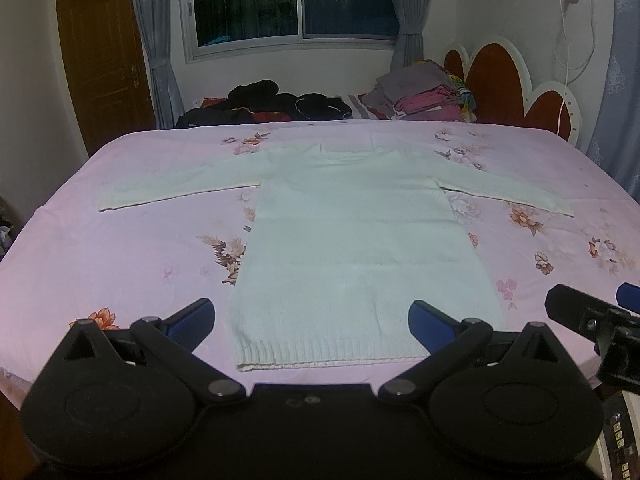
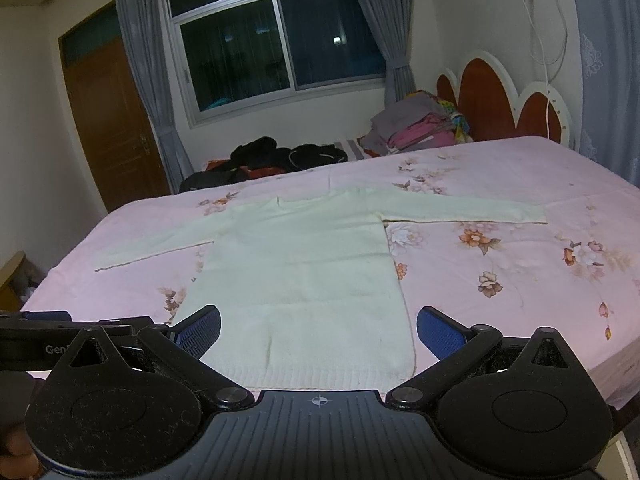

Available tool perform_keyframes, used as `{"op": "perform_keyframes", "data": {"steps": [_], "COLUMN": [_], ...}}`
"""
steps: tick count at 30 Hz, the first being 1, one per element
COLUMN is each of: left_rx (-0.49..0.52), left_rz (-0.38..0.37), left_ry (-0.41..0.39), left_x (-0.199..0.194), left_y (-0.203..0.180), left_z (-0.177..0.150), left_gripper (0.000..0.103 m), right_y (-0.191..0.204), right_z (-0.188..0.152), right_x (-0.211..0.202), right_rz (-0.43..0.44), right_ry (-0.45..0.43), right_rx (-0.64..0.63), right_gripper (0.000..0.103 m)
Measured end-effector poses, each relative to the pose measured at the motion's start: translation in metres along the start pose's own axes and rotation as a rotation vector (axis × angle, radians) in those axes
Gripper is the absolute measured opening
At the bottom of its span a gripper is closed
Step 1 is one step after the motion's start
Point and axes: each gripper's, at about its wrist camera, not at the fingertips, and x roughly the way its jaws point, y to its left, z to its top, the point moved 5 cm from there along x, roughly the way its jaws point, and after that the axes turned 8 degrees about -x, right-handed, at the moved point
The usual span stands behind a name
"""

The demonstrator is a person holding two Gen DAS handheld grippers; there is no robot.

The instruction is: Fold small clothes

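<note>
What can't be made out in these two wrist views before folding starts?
- Sweater hem: in the right wrist view, its middle sits behind the right gripper body.
- Dark clothes pile: far off, individual items too small to tell.
- Folded stack by the headboard: garment types unclear.

the left black two-finger gripper with blue ribbed pads is level, its jaws spread wide and holding nothing. the right black two-finger gripper with blue ribbed pads is likewise spread wide and holding nothing; seen from the left wrist, it sits at about 3 o'clock.
</note>
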Motion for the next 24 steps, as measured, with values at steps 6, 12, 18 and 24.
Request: {"op": "perform_keyframes", "data": {"steps": [6, 12, 18, 24], "left_rx": [0.002, 0.000, 0.000, -0.003], "left_rz": [-0.002, -0.004, -0.002, -0.001], "left_ry": [-0.001, 0.000, -0.001, -0.002], "left_x": [0.0005, 0.0011, 0.0011, 0.0013], "left_y": [-0.0023, -0.0039, -0.0045, -0.0046], "left_z": [0.0003, 0.0005, 0.0004, 0.0004], "left_gripper": [0.103, 0.103, 0.103, 0.103], "right_y": [-0.0014, -0.0018, -0.0028, -0.0042], "right_z": [0.0009, 0.0017, 0.0019, 0.0025], "right_x": [0.0005, 0.0008, 0.0006, 0.0005], "right_rz": [-0.003, -0.004, -0.002, -0.002], "right_ry": [-0.002, -0.001, -0.002, -0.002], "right_rx": [0.000, 0.002, 0.001, 0.002], "right_gripper": [0.103, 0.103, 0.103, 0.103]}}
